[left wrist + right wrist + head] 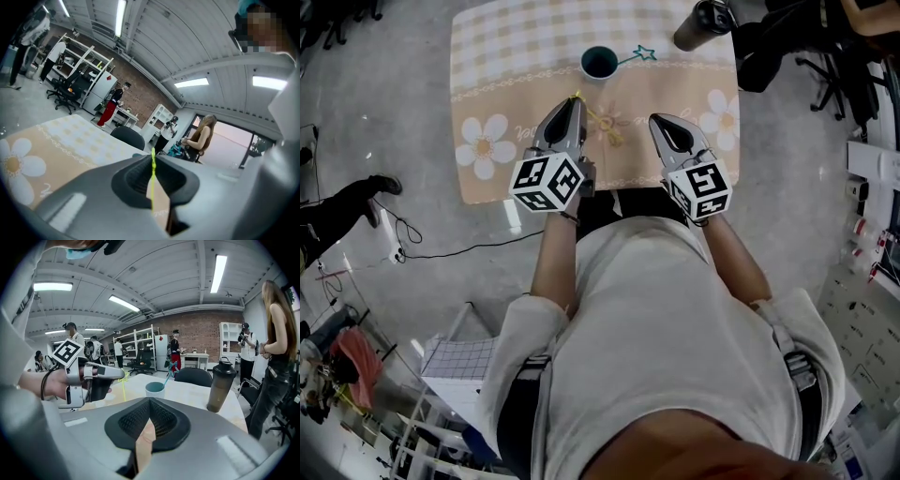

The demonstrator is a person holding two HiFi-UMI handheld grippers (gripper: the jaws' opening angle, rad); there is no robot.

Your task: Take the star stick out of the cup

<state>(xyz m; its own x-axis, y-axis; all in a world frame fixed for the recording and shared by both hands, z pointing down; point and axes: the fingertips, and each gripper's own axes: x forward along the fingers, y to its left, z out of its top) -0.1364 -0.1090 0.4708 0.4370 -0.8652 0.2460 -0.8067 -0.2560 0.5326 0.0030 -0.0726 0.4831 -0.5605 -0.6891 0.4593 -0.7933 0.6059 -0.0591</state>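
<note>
A teal cup (599, 63) (154, 389) stands near the far edge of the table (487, 56), which has a checked, flower-printed cloth. A teal star stick (644, 53) (169, 371) leans out of the cup to the right. My left gripper (575, 101) (117, 376) (153, 157) hovers over the cloth, short of the cup. It is shut on a thin yellow star stick (153, 173) (124, 383), whose star pokes out above the tips. My right gripper (661, 122) (149, 401) is shut and empty, level with the left one and to its right.
A dark shaker bottle (703, 23) (220, 385) stands at the table's far right corner. A black office chair (193, 376) sits behind the table, and another chair (825, 56) is off to the right. Several people stand by shelves at the back. A cable (441, 248) lies on the floor at left.
</note>
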